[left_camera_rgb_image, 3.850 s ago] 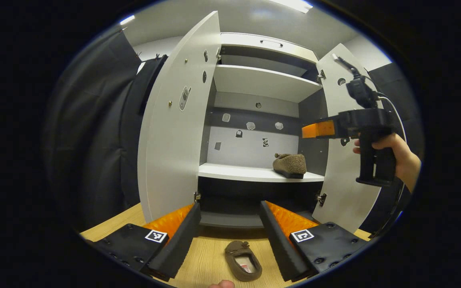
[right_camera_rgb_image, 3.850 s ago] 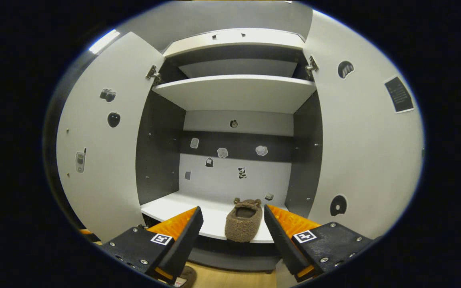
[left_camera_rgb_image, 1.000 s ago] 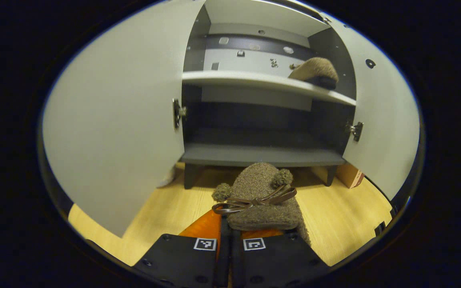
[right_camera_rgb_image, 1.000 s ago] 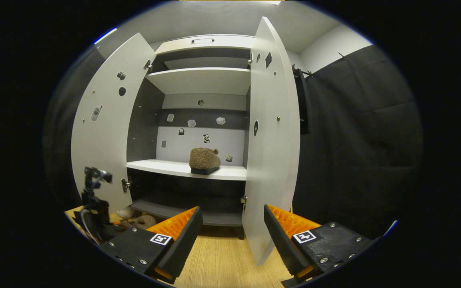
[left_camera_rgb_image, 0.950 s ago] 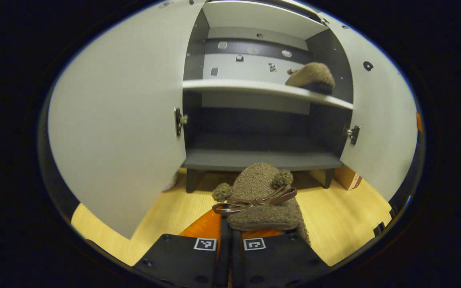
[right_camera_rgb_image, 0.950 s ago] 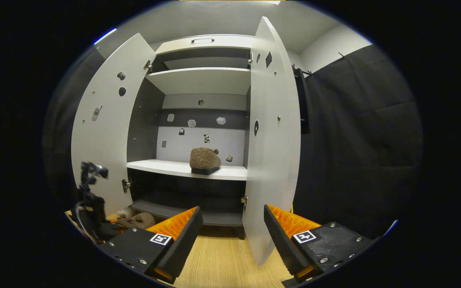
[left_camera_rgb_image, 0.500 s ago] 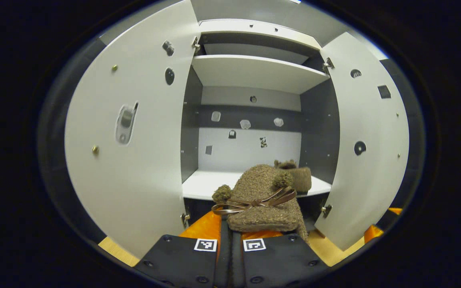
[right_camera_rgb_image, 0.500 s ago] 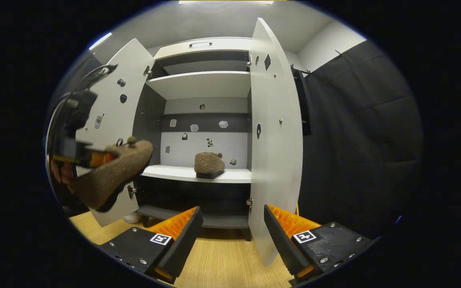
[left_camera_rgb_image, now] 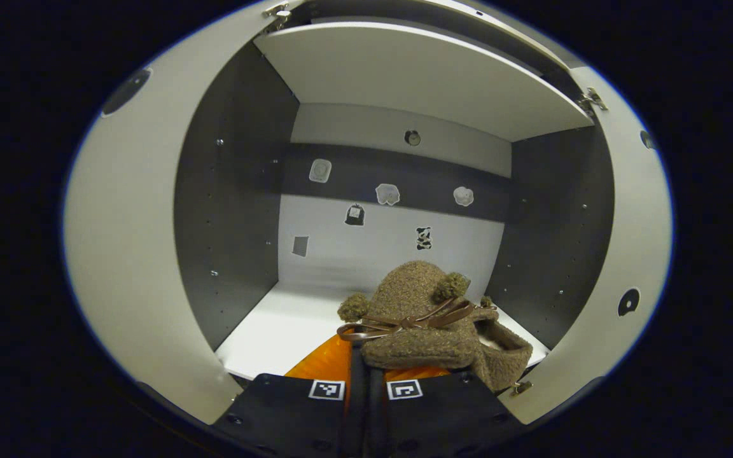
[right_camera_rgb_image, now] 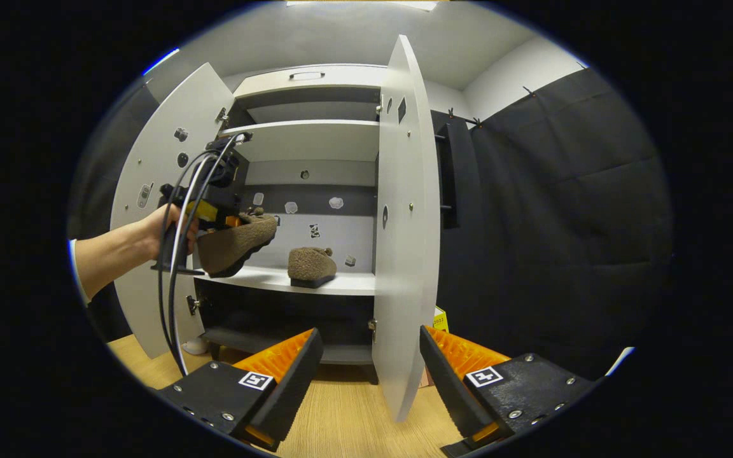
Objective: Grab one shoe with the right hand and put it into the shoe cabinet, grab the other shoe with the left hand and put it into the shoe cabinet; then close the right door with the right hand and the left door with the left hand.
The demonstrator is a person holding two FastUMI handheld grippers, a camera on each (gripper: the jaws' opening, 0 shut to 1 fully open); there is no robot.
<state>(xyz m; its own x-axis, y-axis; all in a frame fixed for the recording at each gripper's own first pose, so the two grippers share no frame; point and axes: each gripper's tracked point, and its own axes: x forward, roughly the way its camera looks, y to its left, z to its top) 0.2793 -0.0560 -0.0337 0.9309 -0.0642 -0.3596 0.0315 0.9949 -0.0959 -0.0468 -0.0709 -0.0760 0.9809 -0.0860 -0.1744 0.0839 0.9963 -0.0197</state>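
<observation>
Two slippers: one slipper (left_camera_rgb_image: 414,318) low centre, clamped in left gripper (left_camera_rgb_image: 366,372); other slipper (right_camera_rgb_image: 310,264) on white shelf (right_camera_rgb_image: 347,284), mid-frame.
Right gripper (right_camera_rgb_image: 366,375): fingers apart, bottom.
Cabinet doors: left door (right_camera_rgb_image: 150,210), right door (right_camera_rgb_image: 404,229) open.

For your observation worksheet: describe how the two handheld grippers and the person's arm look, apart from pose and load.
Each gripper has a black body. The right gripper carries a square black-and-white marker on each of its ridged fingers. The left gripper trails looping black and yellow cables. A white cuff edges the forearm.
</observation>
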